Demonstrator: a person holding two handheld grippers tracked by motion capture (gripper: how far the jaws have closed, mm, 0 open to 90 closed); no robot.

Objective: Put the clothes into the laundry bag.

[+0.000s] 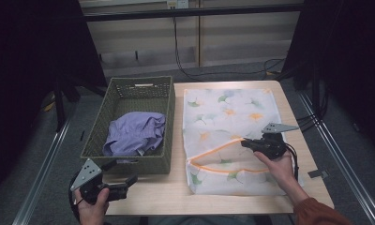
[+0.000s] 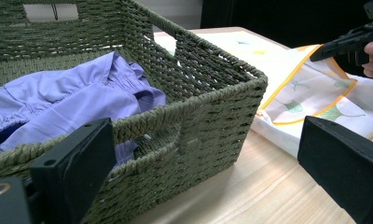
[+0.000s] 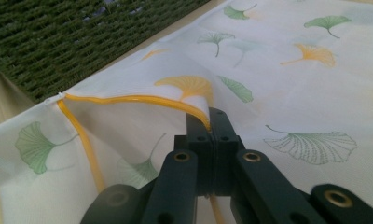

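Observation:
A white mesh bag [image 1: 223, 122] printed with ginkgo leaves lies flat on the table, its opening edged in orange. My right gripper [image 1: 245, 143] is shut on the upper orange edge [image 3: 142, 99] and holds it a little above the lower layer, so the mouth gapes. A purple garment [image 1: 134, 133] lies crumpled inside the green woven basket [image 1: 124, 86] to the bag's left. My left gripper [image 1: 129, 180] stands open at the table's near left corner, in front of the basket [image 2: 208, 112], with nothing between its jaws.
The basket's near wall [image 2: 175, 135] rises right before my left gripper. Bare wood [image 1: 176, 192] runs along the front of the table. Dark curtains and metal frame rails flank both sides, and cables hang behind the table.

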